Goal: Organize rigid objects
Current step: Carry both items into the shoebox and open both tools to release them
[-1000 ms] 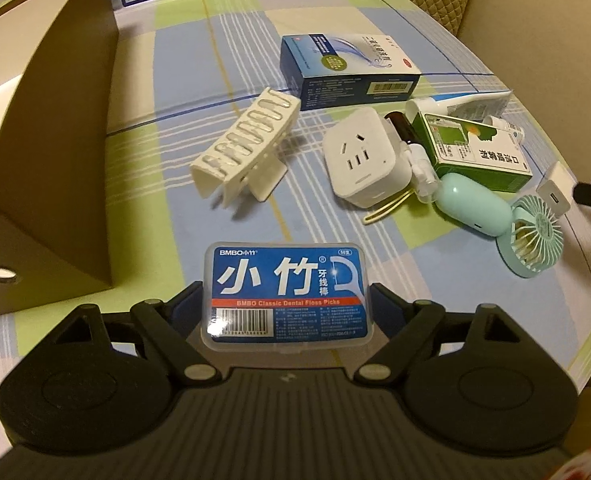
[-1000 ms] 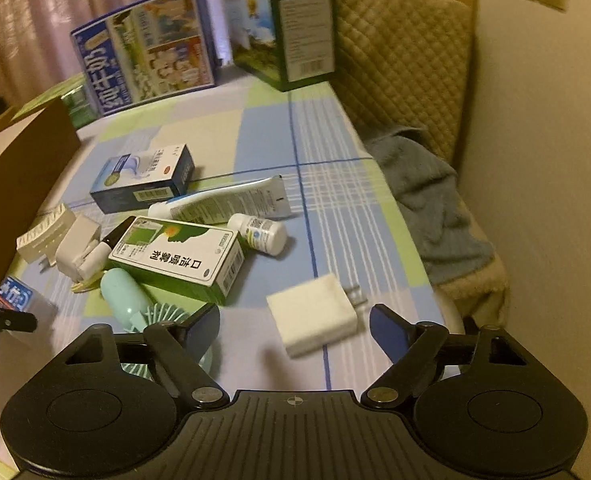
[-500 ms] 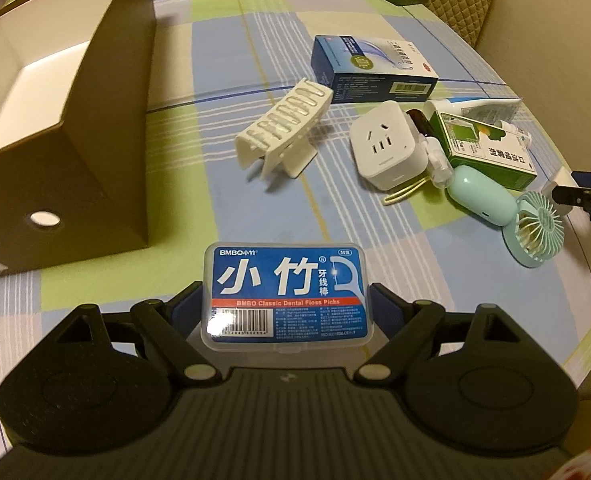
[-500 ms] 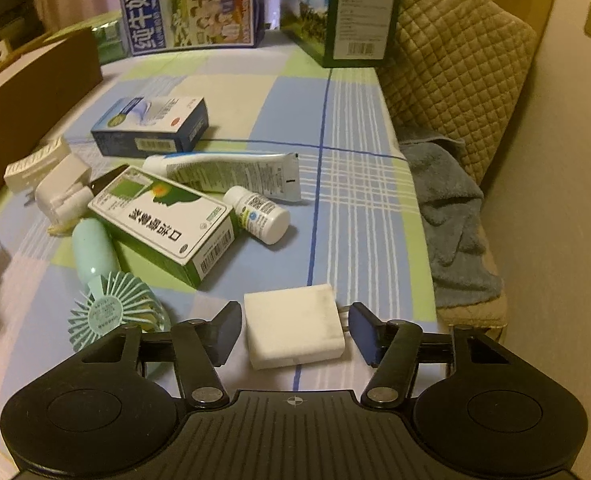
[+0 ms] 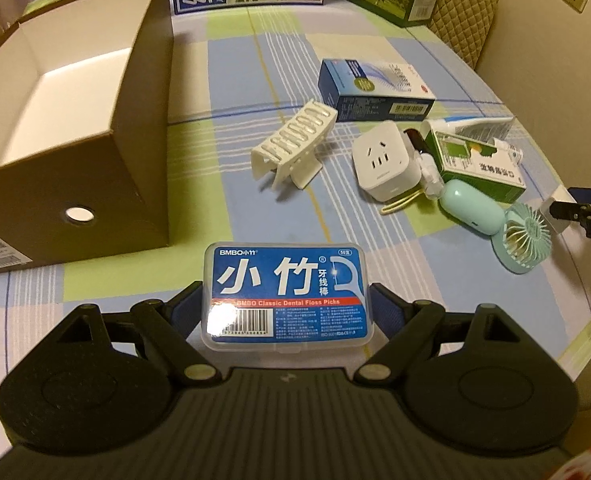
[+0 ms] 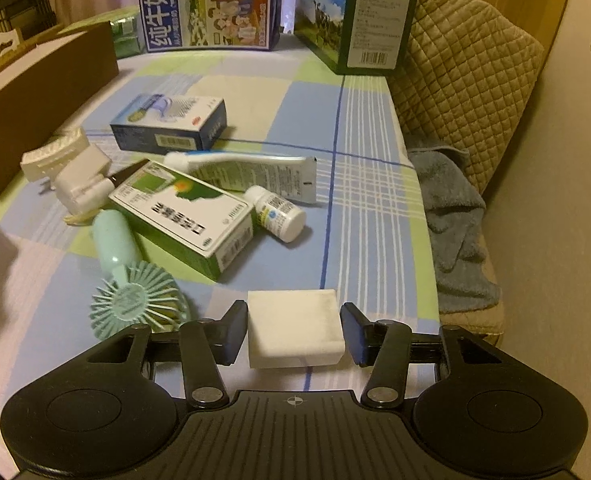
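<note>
My left gripper (image 5: 285, 304) is shut on a clear dental floss pick box (image 5: 285, 294) with a blue label, held above the table in front of the open brown cardboard box (image 5: 67, 120). My right gripper (image 6: 293, 332) has closed around a white charger block (image 6: 295, 332); both pads touch its sides, and it seems to rest on the table. On the table lie a cream rack (image 5: 295, 144), a white socket cube (image 5: 385, 160), a blue carton (image 5: 375, 92), a green carton (image 6: 183, 216), a toothpaste tube (image 6: 255, 172), a white bottle (image 6: 279, 212) and a mint hand fan (image 6: 131, 284).
Tall milk cartons (image 6: 211, 4) and a dark green box (image 6: 359, 20) stand at the table's far edge. A quilted chair (image 6: 467, 76) with a blue-grey towel (image 6: 451, 216) is to the right. The right gripper shows at the right edge of the left wrist view (image 5: 587, 212).
The left gripper has drawn back and up with the floss box, bringing the cardboard box's inside into view. The right gripper moved onto the charger block and its jaws closed against it.
</note>
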`<state>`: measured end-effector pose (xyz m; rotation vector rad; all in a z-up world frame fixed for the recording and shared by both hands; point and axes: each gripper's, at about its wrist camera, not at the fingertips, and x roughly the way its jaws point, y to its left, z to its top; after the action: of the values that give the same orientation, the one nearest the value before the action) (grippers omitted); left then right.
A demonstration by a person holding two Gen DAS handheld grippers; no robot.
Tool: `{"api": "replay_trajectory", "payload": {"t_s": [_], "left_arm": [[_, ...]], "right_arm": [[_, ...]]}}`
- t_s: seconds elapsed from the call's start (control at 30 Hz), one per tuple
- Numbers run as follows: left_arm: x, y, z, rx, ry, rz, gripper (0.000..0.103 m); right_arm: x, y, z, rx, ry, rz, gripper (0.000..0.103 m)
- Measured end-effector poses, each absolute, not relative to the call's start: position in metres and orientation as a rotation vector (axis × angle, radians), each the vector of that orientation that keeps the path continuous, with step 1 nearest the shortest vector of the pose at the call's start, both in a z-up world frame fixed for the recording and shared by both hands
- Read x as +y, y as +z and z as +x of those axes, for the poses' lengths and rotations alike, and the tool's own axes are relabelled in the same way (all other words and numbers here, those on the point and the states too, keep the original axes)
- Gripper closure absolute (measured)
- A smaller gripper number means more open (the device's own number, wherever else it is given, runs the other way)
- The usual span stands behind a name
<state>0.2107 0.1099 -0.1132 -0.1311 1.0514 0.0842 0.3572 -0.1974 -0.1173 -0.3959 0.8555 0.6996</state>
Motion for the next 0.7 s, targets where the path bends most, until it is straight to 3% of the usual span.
{"api": "replay_trajectory", "payload": {"t_s": [0.33, 0.7], "left_arm": [[0.117, -0.065, 0.199, 0.978, 0.081, -0.135, 0.019], [0.17, -0.011, 0.184, 0.871, 0.141, -0.186, 0.019]], "right_arm": [[-0.165, -0.055, 0.326, 0.8, 0.809, -0.346, 0.056], [-0.052, 0.0, 0.284, 0.697, 1.115, -0.329, 0.056]]}}
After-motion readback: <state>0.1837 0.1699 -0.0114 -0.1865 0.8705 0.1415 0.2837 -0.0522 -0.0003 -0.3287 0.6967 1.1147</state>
